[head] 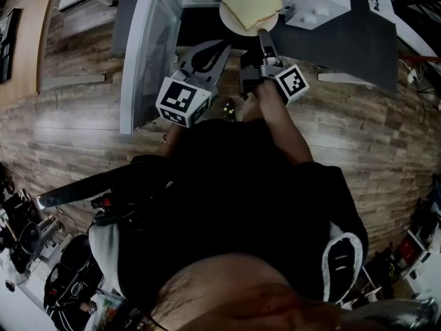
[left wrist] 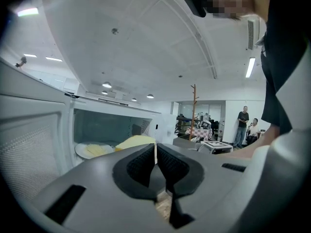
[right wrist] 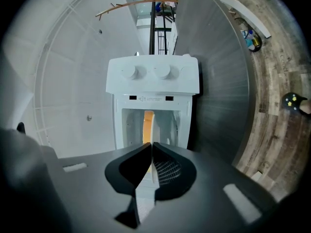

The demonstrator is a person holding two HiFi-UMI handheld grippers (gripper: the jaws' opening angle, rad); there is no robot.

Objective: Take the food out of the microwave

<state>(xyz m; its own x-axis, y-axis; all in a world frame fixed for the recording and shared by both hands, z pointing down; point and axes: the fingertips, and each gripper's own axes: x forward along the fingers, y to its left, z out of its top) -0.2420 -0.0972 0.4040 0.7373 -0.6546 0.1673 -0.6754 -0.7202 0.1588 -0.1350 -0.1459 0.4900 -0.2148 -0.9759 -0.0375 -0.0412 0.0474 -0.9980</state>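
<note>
The white microwave [head: 318,0] stands open, its door [head: 141,54] swung out to the left. My right gripper [head: 263,36] is shut on the near rim of a white plate [head: 238,23] that carries a yellow slab of food [head: 252,4], in front of the opening. In the right gripper view the plate [right wrist: 153,130] shows edge-on between the jaws of that gripper [right wrist: 152,147], the food [right wrist: 147,123] beside it. My left gripper [head: 222,47] hovers just left of the plate, apart from it, and it [left wrist: 155,153] is shut on nothing. A second plate [left wrist: 95,149] with pale food lies inside the cavity.
The microwave sits on a dark grey counter [head: 351,43] above a wood-plank floor [head: 76,123]. A small dark object with yellow dots [head: 229,106] lies on the floor near my hands. Two people [left wrist: 245,125] and a coat stand [left wrist: 193,106] are far off in the room.
</note>
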